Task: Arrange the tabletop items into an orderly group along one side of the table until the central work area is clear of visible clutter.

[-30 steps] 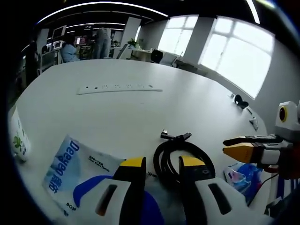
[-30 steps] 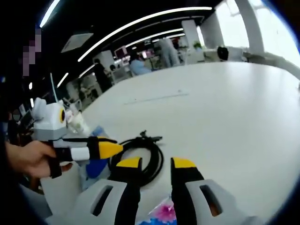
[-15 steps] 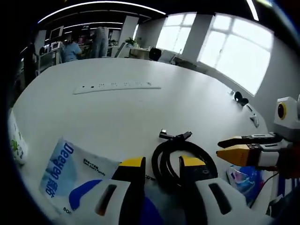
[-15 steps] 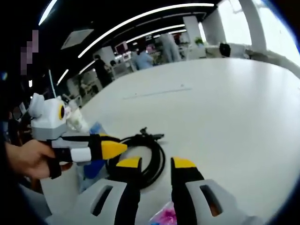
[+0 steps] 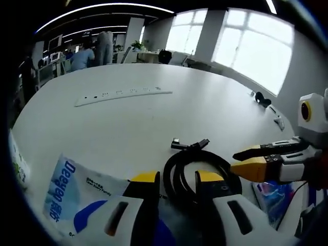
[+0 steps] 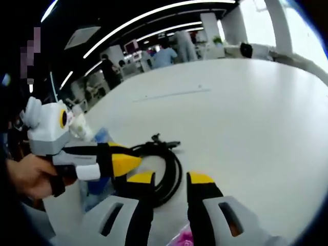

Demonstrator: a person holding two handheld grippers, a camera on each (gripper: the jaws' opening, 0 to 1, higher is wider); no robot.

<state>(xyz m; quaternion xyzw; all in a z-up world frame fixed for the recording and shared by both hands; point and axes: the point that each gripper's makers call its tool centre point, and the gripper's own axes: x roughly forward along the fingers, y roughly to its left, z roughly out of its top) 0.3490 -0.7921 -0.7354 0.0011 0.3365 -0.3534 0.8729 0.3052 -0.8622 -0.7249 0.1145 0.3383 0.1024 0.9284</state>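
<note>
We judge the tidying to be partly done, with most of the loose things already gathered near the bench edge closest to us while the middle of the white bench (image 5: pixel 154 113) lies largely bare. In the left gripper view, our left gripper (image 5: pixel 177 179) hangs low over that near edge with its jaws a narrow gap apart and nothing between them; just beyond its tips lies the coiled black cable (image 5: pixel 197 166), its plug ends pointing toward the bench centre. Beside the cable, toward one near corner, we see the blue-and-white wipes packet (image 5: pixel 77 195) lying flat, and at the very edge of the bench a white bottle with a green label (image 5: pixel 18 166). On the other side of the cable a blue and pink wrapper (image 5: pixel 271 192) sits under our right gripper (image 6: pixel 169 179), whose jaws we also see slightly parted and empty in its own view, with the cable in front of them. Still out in the open are the long white power strip (image 5: pixel 123 95), lying alone well toward the far side, and a few small dark items (image 5: pixel 264 100) along the edge by the windows; we cannot tell what those are. So we reckon the cable wants nudging in with the packet and wrapper, and the strip and those small pieces remain to be brought over.
</note>
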